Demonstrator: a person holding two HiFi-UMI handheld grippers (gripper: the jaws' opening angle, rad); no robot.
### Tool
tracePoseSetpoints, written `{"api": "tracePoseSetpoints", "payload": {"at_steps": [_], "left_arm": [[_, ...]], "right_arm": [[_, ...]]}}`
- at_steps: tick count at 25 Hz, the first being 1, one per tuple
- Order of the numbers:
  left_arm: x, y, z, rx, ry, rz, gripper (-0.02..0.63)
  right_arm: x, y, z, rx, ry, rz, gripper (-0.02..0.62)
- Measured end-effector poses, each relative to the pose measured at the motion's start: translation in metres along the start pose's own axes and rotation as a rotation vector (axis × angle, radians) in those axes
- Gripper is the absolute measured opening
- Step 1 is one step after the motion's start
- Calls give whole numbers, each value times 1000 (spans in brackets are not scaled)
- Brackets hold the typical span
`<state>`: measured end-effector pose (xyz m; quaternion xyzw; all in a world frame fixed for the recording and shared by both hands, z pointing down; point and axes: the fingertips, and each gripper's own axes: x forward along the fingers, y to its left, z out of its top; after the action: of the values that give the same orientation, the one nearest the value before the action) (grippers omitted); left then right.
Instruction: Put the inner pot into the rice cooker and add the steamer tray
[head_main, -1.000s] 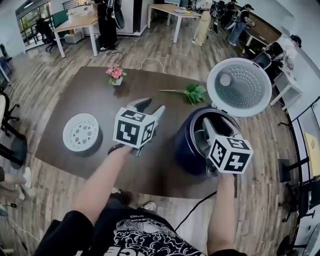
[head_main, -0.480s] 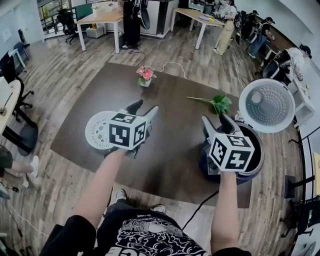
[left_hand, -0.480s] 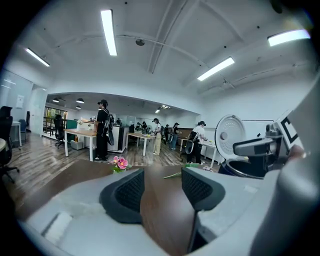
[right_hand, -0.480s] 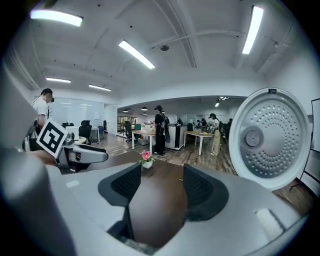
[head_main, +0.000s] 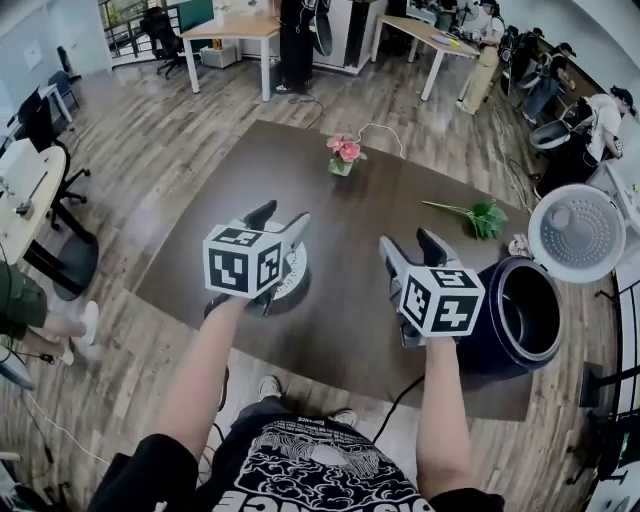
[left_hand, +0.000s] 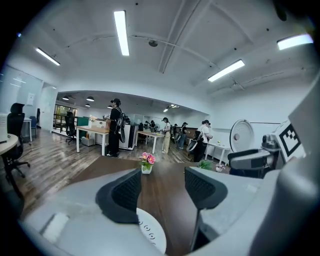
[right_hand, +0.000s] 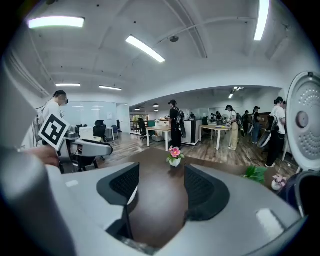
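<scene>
1. Beneath the cooker (head_main: 500, 350) spreads a dark table (head_main: 340, 220); the cooker stands at its right end, close to the near edge.
2. The cooker is dark blue and round, and its top is open.
3. Its white lid (head_main: 577, 232) stands raised on the cooker's far right side, with the perforated inner face showing.
4. The pot (head_main: 505, 305) sits inside the cooker, its pale wall visible under the rim.
5. The right gripper (head_main: 410, 245) (right_hand: 161, 187) is held just left of the cooker. Its jaws have just been opening and stand apart, with only bare table between them.
6. The left gripper (head_main: 280, 220) (left_hand: 162, 185) is well left of the cooker, beyond the right gripper. Its jaws have also just been opening and clamp nothing.
7. The tray (head_main: 293, 275) (left_hand: 150, 235), a white perforated disc, lies flat well left of the cooker. Most of it is hidden under the left gripper, and whether the two touch cannot be told.
8. A green sprig (head_main: 482, 215) lies just beyond the cooker.
9. Pink flowers (head_main: 343, 155) in a small white vase stand far from the cooker, toward the far left.
</scene>
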<state>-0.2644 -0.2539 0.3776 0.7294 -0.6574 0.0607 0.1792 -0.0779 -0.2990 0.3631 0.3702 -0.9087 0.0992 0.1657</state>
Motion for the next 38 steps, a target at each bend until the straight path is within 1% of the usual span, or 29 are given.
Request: {"api": "tracePoseSetpoints", "payload": {"at_steps": [4,8,12,14,17,20,24,28,32,36,38], "left_arm": [[-15,37,-11,-9,21,13,295],[-34,76,-27,-48,48,17,324],[-38,107,-43,-90,71,9,335],[-37,118,-54,-97,89,2,351],[-33,132,-74,-105,131,-13,354],[-28,146,-97,-141,182,-34,362],[-22,167,-122,-163,249,-53,370],[-11,176,-142,-191,305,-88,371],[1,182,-164,-235,376,-108,370],[9,183,-179,-243,434,-129,371],[11,186,-185,-259,451,-137,370]], "right_arm": [[29,42,-14,31,20,55,291],[54,81,-25,72,48,100,291],[77,103,-34,107,63,102,291],[88,109,-42,130,72,98,295],[101,117,-57,165,97,85,295],[112,124,-73,198,124,65,296],[127,131,-95,243,166,40,295],[138,131,-118,287,219,14,295],[146,129,-142,336,274,2,295],[149,125,-166,415,323,-14,293],[151,126,-175,437,348,-28,285]]}}
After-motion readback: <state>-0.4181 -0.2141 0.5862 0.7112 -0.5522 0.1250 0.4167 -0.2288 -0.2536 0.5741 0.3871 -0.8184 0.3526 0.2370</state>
